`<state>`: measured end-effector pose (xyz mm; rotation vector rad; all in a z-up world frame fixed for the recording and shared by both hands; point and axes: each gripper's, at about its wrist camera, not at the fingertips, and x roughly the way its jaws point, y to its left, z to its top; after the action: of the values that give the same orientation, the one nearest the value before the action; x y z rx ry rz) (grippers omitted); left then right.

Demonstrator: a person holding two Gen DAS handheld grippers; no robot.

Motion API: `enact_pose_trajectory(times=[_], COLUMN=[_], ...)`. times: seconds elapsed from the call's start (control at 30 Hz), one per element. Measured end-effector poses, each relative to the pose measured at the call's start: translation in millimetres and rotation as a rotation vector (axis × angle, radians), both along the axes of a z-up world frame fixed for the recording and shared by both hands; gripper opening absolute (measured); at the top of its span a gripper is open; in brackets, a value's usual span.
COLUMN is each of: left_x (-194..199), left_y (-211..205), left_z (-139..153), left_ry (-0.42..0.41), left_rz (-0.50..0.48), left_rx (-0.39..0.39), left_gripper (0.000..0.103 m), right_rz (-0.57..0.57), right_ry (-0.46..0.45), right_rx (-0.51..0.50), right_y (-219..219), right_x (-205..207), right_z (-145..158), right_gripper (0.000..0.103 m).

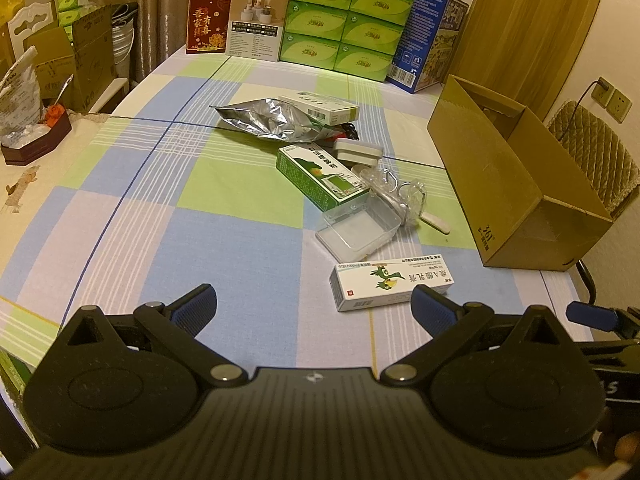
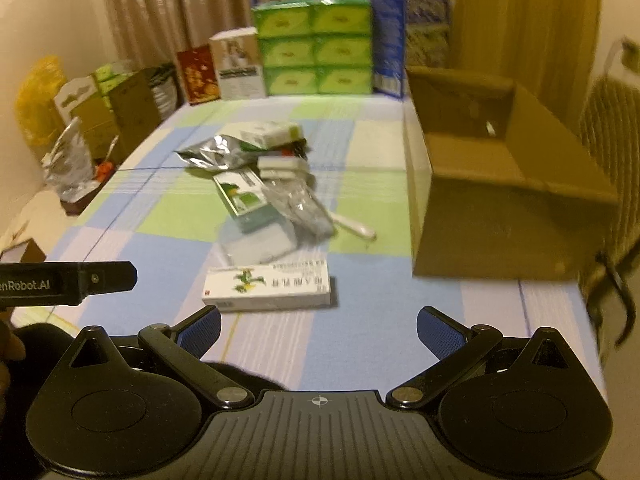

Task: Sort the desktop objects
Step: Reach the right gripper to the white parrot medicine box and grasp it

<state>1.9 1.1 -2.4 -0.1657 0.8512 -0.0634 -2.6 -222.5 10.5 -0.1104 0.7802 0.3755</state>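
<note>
Left gripper [image 1: 314,308] and right gripper [image 2: 319,330] hover level, jaws apart, empty; three medicine cartons [image 1: 390,286], one cardboard box [image 1: 516,184].

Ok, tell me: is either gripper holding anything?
No, the left gripper and right gripper are both open and empty above the table.

Both grippers, left gripper [image 1: 314,308] and right gripper [image 2: 319,330], are matte black with blue ribbed pads [image 1: 192,312], silver pivot screws and a small crosshair mark on the ribbed body. White lettering reading "enRobot.AI" marks the left gripper's side.
</note>
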Motion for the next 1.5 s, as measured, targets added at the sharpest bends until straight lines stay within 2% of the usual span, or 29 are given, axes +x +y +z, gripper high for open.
enact_pose_trajectory(times=[0.13,0.27,0.33,0.43,0.6,0.83,1.0,1.1,1.27,1.4,1.5], left_x=[-1.6,0.3,2.3,9.0,26.9,56.5,75.3,87.6,104.8,119.1,127.3], left_y=[5.0,8.5,8.9,9.8,12.1,14.7,12.3,12.0,13.6,9.6,4.4], left_z=[3.6,6.6,8.9,14.7,27.3,30.8,18.8,4.6,-19.7,-36.0,-47.3], left_ry=[-0.001,0.013,0.006,-0.008,-0.035,-0.084,-0.059,-0.029,0.004,0.006,0.002], left_rz=[-0.018,-0.053,-0.086,-0.146,-0.255,-0.407,-0.503,-0.551,-0.601,-0.643,-0.671], left_rx=[-0.030,-0.028,-0.009,0.022,0.085,0.154,0.204,0.210,0.196,0.173,0.177], left_gripper=[0.102,0.102,0.102,0.102,0.102,0.102,0.102,0.102,0.102,0.102,0.097], right_rz=[0.101,0.199,0.260,0.362,0.538,0.773,0.904,0.973,1.007,1.047,1.064], right_ry=[-0.031,-0.062,-0.112,-0.191,-0.228,-0.118,-0.069,-0.031,0.037,0.058,0.066], right_rx=[-0.034,-0.080,-0.105,-0.082,-0.217,-0.294,-0.409,-0.467,-0.504,-0.538,-0.549], right_y=[1.3,4.7,7.1,7.7,23.2,39.8,58.0,66.3,77.0,83.9,87.1], right_x=[7.5,19.0,22.3,27.6,41.3,71.8,79.2,83.2,99.6,106.3,115.0], right_z=[6.3,11.0,14.9,20.0,23.6,9.5,-17.3,-37.7,-72.0,-91.5,-99.3], right_gripper=[0.101,0.101,0.101,0.101,0.101,0.101,0.100,0.088,0.071,0.066,0.065])
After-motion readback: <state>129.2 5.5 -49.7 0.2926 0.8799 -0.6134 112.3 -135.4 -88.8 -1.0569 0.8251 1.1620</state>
